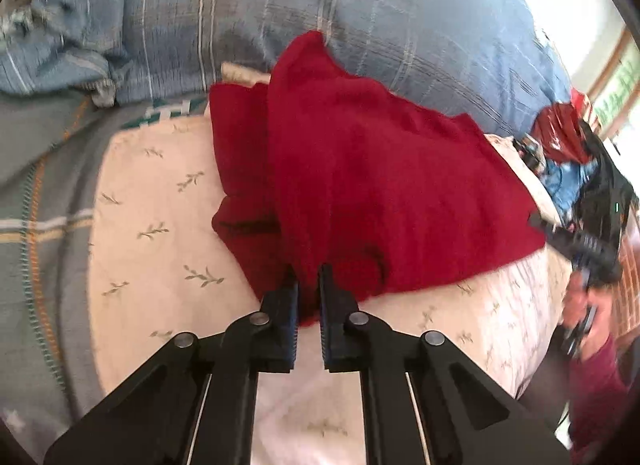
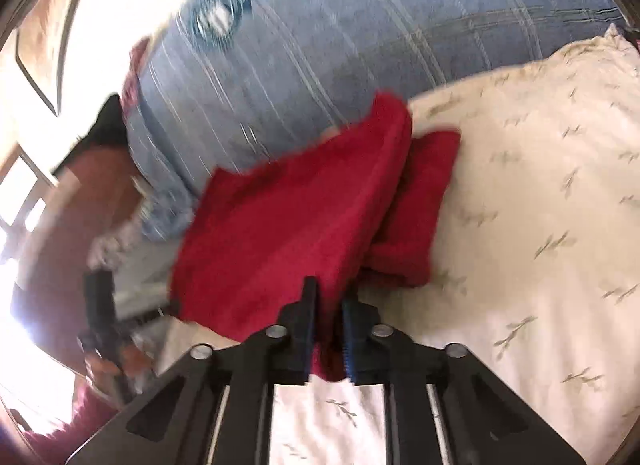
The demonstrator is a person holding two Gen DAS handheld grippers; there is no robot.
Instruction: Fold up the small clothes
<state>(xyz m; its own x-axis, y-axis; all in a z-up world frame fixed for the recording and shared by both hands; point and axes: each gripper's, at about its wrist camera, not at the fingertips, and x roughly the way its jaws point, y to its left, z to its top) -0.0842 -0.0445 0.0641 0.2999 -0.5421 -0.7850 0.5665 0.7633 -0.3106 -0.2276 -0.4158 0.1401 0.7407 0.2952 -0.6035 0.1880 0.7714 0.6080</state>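
Bedding fills both views: a blue plaid duvet (image 1: 320, 17) bunched behind a cream sheet (image 1: 160, 201) printed with small leaf sprigs, and a grey striped blanket (image 1: 40, 169) at the left wrist view's left edge. Green-and-white lettering at the blanket's top edge is too blurred to read. On the cream sheet lies the red garment (image 1: 380, 185), partly doubled over itself. The left gripper (image 1: 308, 289) pinches its near edge, jaws clamped on the cloth. The right gripper (image 2: 330, 305) likewise bites another edge, jaws closed on red fabric.
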